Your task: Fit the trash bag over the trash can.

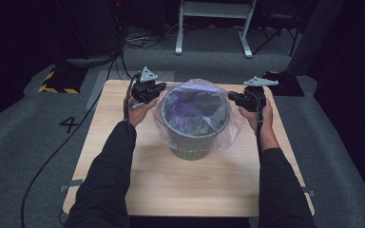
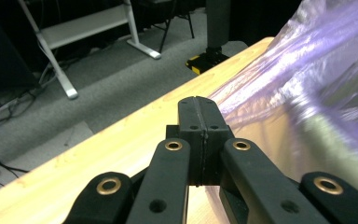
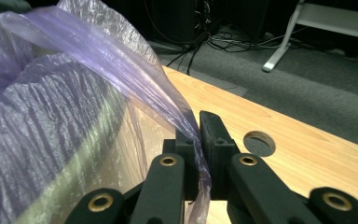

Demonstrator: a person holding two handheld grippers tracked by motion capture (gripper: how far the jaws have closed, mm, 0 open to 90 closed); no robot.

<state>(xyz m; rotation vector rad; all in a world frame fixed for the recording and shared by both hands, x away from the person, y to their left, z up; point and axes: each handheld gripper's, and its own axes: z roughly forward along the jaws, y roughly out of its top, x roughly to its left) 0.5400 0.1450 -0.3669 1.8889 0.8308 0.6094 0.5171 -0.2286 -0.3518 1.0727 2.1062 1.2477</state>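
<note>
At the centre of the high view, a grey ribbed plastic bin point(image 1: 196, 128) stands on the pale wooden table point(image 1: 123, 180), lined with a thin translucent purple plastic bag point(image 1: 197, 102). The right gripper point(image 3: 199, 140) pinches the bag's edge at centre right; the left gripper point(image 2: 198, 126) at centre left is closed, film beside it, grip unclear, probably to stretch the liner over the rim.

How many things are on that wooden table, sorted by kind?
Grey bin: 1
Purple plastic bag lining it: 1
Hand-held tool: 2, left and right
Total: 4
</note>
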